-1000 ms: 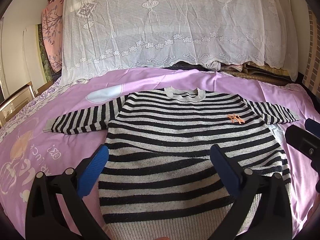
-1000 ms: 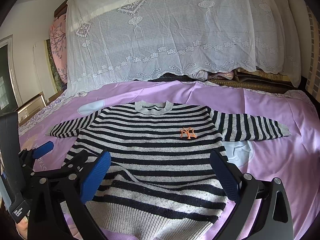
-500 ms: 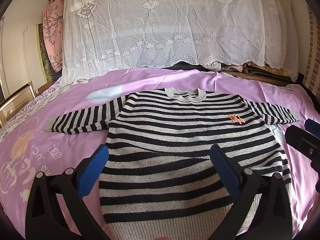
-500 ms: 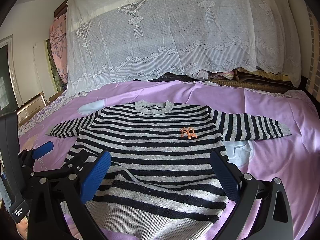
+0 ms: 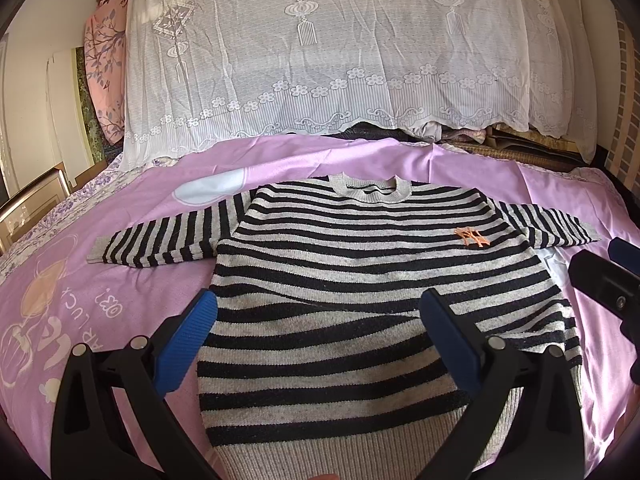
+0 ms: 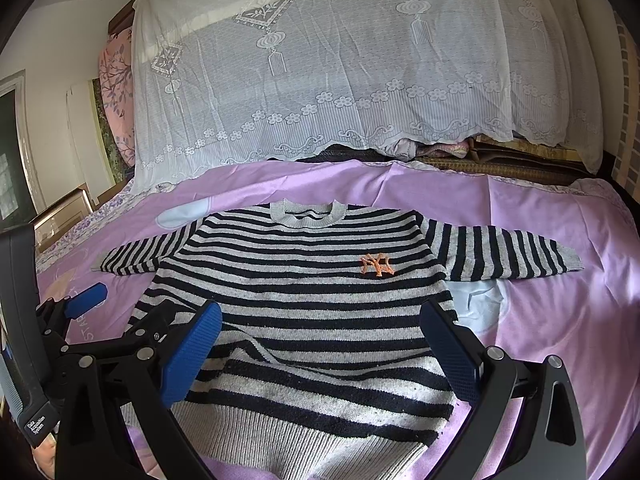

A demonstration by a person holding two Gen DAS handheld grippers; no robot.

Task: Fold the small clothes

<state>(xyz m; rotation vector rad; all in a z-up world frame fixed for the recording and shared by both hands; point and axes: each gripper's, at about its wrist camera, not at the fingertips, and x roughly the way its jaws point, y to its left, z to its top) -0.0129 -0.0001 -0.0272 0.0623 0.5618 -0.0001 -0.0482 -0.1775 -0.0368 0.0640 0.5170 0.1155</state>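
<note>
The striped sweater point(image 5: 360, 280) is a soft, limp knit, light enough to lift by a pinch but likely to sag and drag behind whatever point is taken, so it looks best gripped at a firm edge: the cuff of a sleeve, a shoulder seam, or the ribbed grey hem nearest the cameras. It lies face up and spread flat on the pink bedsheet point(image 5: 120, 280) of a bed, collar away from the viewer, both sleeves stretched out to the sides, with a shallow wrinkle across the lower body. Black and grey bands run across it, and a small orange logo point(image 6: 377, 265) sits on the chest. The left tongs point(image 5: 318, 328) hover over the lower left part of the body, spread wide and holding nothing; the right tongs point(image 6: 320, 330) hang over the lower right part, likewise released and empty. No fold appears begun.
</note>
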